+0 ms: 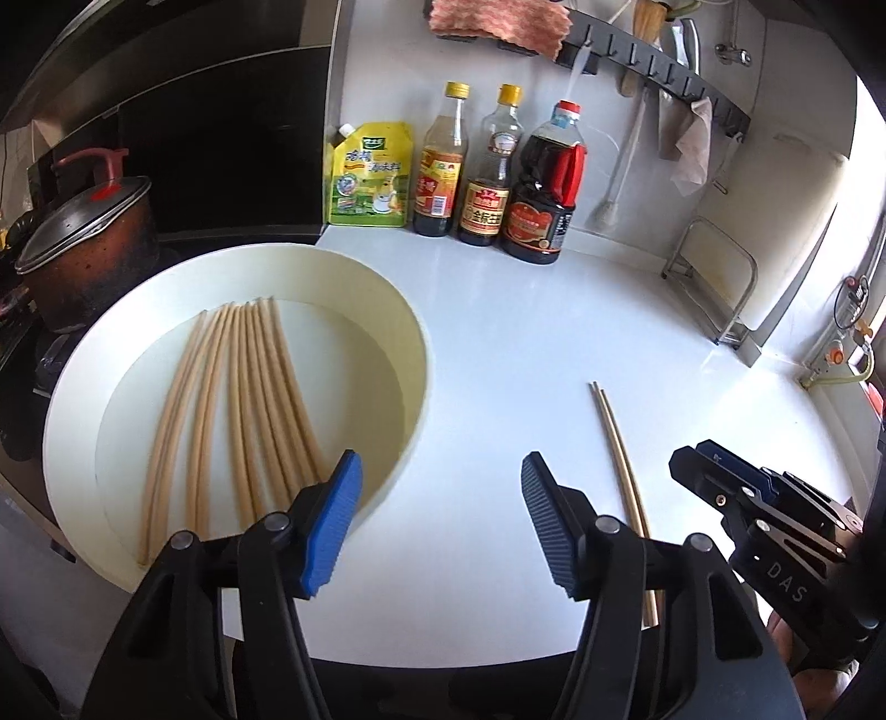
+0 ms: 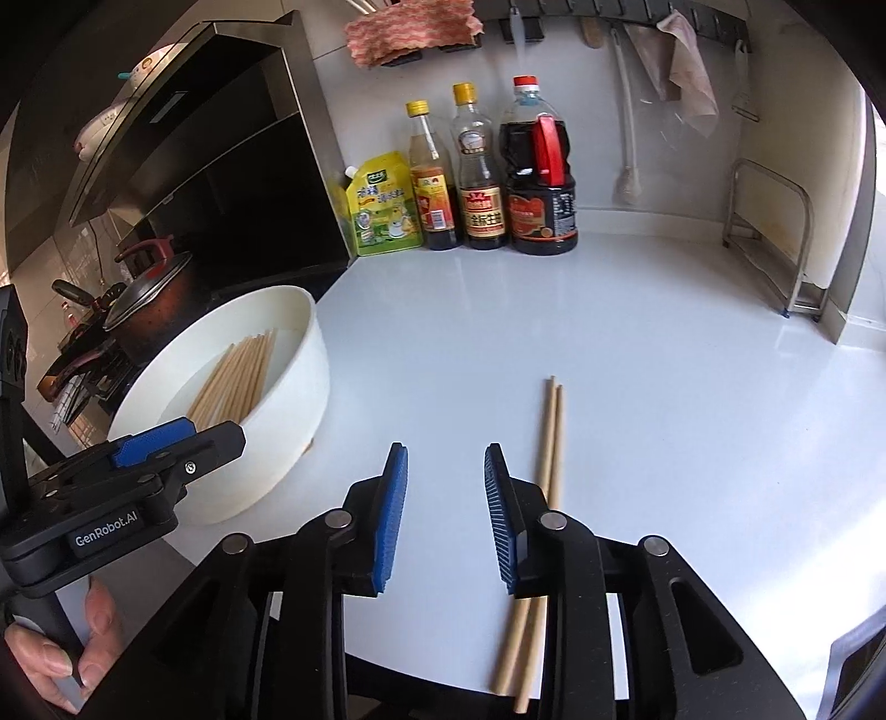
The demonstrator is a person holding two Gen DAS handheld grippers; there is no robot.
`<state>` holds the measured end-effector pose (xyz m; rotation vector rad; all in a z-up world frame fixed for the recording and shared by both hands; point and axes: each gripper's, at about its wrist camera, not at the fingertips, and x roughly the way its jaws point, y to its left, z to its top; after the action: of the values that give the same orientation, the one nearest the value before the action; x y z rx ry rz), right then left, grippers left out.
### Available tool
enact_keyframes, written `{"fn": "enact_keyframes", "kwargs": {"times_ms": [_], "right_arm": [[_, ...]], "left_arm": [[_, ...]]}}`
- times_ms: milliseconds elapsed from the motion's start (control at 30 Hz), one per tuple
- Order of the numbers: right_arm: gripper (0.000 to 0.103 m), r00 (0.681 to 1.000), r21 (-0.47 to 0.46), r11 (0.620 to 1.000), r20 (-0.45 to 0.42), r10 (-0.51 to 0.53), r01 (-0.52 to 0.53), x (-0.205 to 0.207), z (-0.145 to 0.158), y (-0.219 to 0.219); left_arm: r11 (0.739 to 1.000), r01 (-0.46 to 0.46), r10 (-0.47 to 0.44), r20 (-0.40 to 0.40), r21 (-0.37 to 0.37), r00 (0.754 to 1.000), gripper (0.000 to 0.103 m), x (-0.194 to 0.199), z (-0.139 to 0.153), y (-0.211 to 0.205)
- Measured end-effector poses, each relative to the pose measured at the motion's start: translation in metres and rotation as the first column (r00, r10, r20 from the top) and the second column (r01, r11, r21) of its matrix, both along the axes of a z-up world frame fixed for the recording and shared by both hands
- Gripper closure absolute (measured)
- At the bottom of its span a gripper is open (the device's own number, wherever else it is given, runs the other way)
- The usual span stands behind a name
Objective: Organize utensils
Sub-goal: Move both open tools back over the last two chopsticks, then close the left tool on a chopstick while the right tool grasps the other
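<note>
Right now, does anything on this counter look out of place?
Yes: two chopsticks lie loose on the white counter, right of the bowl holding the other chopsticks. Nothing looks spilled or broken.

Bright daylight enters from the right, washing out that edge and laying soft glare across the glossy white countertop (image 2: 637,343). Fisheye curvature bends both views, corners black; the left side lies dim.

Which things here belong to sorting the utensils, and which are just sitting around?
Job: loose chopsticks on the counter; chopsticks in the bowl; bowl; left gripper and right gripper, both open and empty.

Just there: sauce bottles, yellow pouch, pot, pink cloth, metal rack.
</note>
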<state>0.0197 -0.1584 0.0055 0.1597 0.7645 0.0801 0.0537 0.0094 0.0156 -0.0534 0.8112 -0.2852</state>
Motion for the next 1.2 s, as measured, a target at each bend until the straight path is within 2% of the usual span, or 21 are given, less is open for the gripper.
{"fn": "enact_keyframes", "kwargs": {"times_ms": [233,433,667,900,1200], "right_arm": [[0.073,0.998,-0.004,0.999,-0.058,-0.032,0.032,-0.012,-0.027,-0.023],[0.073,0.993,-0.030,0.998,-0.096,-0.062,0.060,-0.011,-0.050,-0.029],[0.073,0.986,-0.048,0.996,-0.144,-0.081,0.075,-0.003,-0.071,-0.035],[0.073,0.981,-0.086,0.993,-0.166,-0.097,0.084,-0.001,-0.080,-0.036],[0.073,0.986,-0.153,0.987,-0.155,-0.063,0.039,0.004,-0.083,-0.020]], "left_arm": [[0.995,0.088,-0.088,-0.004,0.037,0.996,0.044,-0.015,-0.012,-0.039],[0.994,0.093,-0.092,-0.033,0.050,0.995,0.044,-0.016,-0.025,-0.050],[0.994,0.095,-0.093,-0.035,0.053,0.995,0.043,-0.018,-0.027,-0.055],[0.992,0.112,-0.109,-0.050,0.052,0.993,0.043,-0.017,-0.030,-0.062],[0.992,0.118,-0.114,-0.079,0.045,0.990,0.041,-0.014,-0.039,-0.067]]}}
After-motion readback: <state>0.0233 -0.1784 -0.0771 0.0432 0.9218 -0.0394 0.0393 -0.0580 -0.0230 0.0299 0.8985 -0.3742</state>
